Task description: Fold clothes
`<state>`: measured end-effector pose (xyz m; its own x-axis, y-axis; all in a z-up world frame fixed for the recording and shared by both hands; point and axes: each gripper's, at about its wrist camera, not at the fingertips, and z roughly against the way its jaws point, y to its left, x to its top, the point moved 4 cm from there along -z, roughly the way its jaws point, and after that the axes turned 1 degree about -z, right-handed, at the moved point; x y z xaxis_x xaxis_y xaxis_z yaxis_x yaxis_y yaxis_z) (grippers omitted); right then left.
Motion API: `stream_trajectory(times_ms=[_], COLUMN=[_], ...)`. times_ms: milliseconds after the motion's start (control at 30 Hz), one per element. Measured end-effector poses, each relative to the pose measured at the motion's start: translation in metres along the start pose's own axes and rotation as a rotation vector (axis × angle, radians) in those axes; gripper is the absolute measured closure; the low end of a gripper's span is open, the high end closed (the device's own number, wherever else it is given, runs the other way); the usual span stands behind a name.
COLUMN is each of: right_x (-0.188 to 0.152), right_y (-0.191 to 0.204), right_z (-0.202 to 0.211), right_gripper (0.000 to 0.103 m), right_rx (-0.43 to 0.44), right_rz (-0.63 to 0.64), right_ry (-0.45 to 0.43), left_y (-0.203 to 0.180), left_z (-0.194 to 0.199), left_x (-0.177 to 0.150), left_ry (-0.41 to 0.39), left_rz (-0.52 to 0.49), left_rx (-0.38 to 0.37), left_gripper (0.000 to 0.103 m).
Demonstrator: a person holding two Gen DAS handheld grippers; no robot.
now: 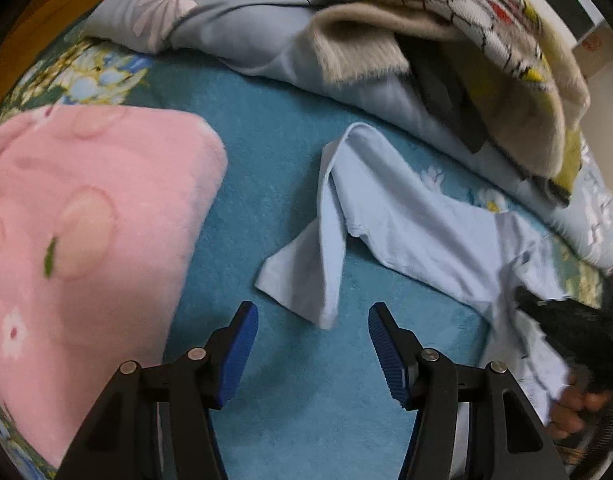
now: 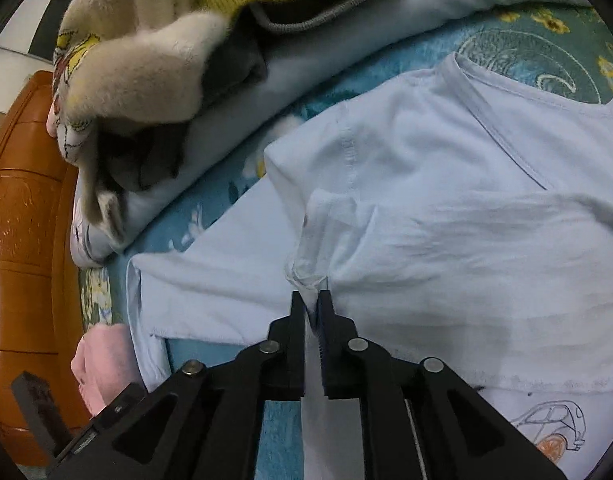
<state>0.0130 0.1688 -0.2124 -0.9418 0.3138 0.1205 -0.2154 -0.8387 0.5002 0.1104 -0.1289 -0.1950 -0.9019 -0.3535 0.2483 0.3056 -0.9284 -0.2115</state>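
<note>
A light blue T-shirt lies spread on the teal bed cover, with one sleeve folded over toward me. My left gripper hovers open just short of that sleeve's tip, nothing between its blue pads. In the right wrist view the shirt fills the frame, collar at the upper right and a car print at the lower right. My right gripper is shut on a bunched fold of the shirt's cloth, which runs down between the jaws. It shows blurred in the left view, held by a hand.
A folded pink blanket lies left of the shirt. Behind it a grey-blue floral quilt carries a heap of beige, yellow and dark clothes. A brown wooden headboard borders the bed.
</note>
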Motion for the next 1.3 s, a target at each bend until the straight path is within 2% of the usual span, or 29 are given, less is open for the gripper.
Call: stream_trajectory(times_ms=[67, 133, 167, 200, 267, 300, 367, 467, 533, 767, 833, 933, 1033, 1100, 1233, 1300], right_x=[-0.001, -0.002, -0.003, -0.004, -0.007, -0.009, -0.013, -0.02, -0.025, -0.039, -0.043, -0.047, -0.052, -0.056, -0.063, -0.068], right_y=[-0.001, -0.004, -0.006, -0.009, -0.016, -0.02, -0.028, -0.04, -0.053, -0.105, -0.115, -0.129, -0.143, -0.153, -0.178, -0.194], right_z=[0.016, 0.033, 0.043, 0.053, 0.072, 0.081, 0.097, 0.114, 0.125, 0.153, 0.157, 0.163, 0.17, 0.177, 0.195, 0.202], right_gripper=[0.085, 0.083, 0.083, 0.083, 0.083, 0.083, 0.083, 0.082, 0.082, 0.082, 0.082, 0.082, 0.082, 0.082, 0.082, 0.082], right_rx=[0.017, 0.026, 0.031, 0.034, 0.033, 0.029, 0.023, 0.019, 0.016, 0.032, 0.042, 0.057, 0.068, 0.07, 0.062, 0.051], right_rz=[0.003, -0.001, -0.007, -0.014, -0.025, -0.028, -0.032, -0.034, -0.055, -0.184, -0.203, -0.227, -0.249, -0.258, -0.278, -0.293], right_ry=[-0.025, -0.055, -0.072, -0.09, -0.122, -0.135, -0.158, -0.174, -0.184, -0.229, -0.235, -0.243, -0.252, -0.262, -0.286, -0.296], left_y=[-0.005, -0.012, -0.016, -0.02, -0.026, -0.027, -0.029, -0.035, -0.035, -0.059, -0.085, -0.147, -0.219, -0.272, -0.368, -0.407], left_z=[-0.005, -0.012, -0.015, -0.018, -0.026, -0.029, -0.03, -0.009, 0.013, 0.103, 0.12, 0.134, 0.127, 0.112, 0.066, 0.038], left_x=[0.001, 0.001, 0.001, 0.002, 0.001, 0.001, 0.003, 0.014, 0.028, 0.075, 0.085, 0.086, 0.071, 0.053, 0.003, -0.022], left_ry=[-0.007, -0.002, 0.001, 0.004, 0.022, 0.032, 0.041, 0.007, 0.003, 0.107, 0.12, 0.156, 0.217, 0.28, 0.433, 0.512], left_rz=[-0.036, -0.091, -0.119, -0.15, -0.212, -0.231, -0.279, -0.37, -0.398, -0.363, -0.369, -0.452, -0.553, -0.625, -0.73, -0.764], left_rx=[0.01, 0.035, 0.048, 0.067, 0.097, 0.113, 0.133, 0.124, 0.067, -0.345, -0.412, -0.522, -0.614, -0.649, -0.674, -0.662], left_gripper=[0.041, 0.042, 0.048, 0.055, 0.092, 0.1, 0.1, 0.1, 0.1, 0.1, 0.1, 0.1, 0.1, 0.1, 0.1, 0.1])
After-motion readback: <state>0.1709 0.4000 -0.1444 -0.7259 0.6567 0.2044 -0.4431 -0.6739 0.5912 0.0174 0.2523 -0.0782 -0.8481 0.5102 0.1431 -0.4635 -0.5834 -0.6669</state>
